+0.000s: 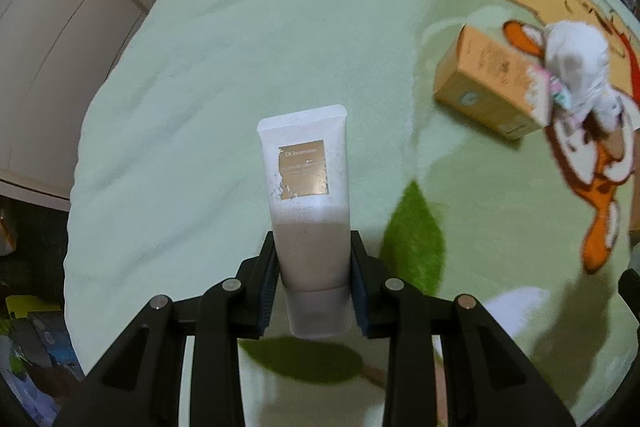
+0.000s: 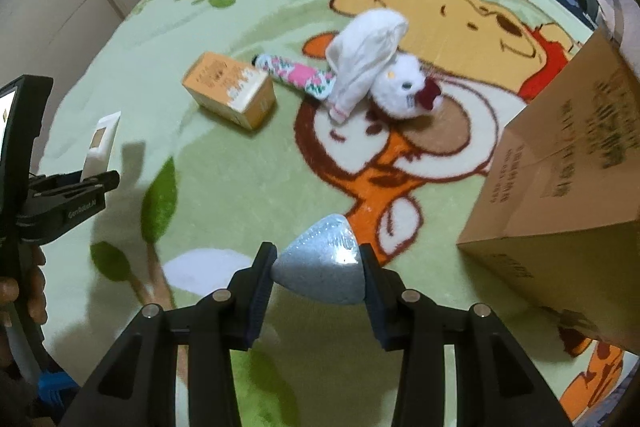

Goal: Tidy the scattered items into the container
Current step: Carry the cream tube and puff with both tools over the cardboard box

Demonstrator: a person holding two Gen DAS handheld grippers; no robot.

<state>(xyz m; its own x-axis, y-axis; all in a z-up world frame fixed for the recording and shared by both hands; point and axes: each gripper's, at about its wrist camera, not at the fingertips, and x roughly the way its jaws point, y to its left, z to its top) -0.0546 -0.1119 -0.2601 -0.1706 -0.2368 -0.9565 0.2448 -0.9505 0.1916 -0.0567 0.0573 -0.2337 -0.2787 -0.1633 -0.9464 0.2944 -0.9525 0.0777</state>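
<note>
Left gripper clamped on a white tube

The tube stands between the pads, cap end nearest the camera, above a pale green cartoon blanket. To the right lies an orange box, touching what looks like a white cloth, blurred.

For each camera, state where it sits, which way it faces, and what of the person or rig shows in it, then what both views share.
Left wrist: on the left gripper, looking steeply down at the blanket; its jaws clamp a white tube.
Right wrist: on the right gripper, facing down; its jaws grip a grey cone; a hand shows beside the cardboard box.
Shared: tube, orange box, white plush.
</note>
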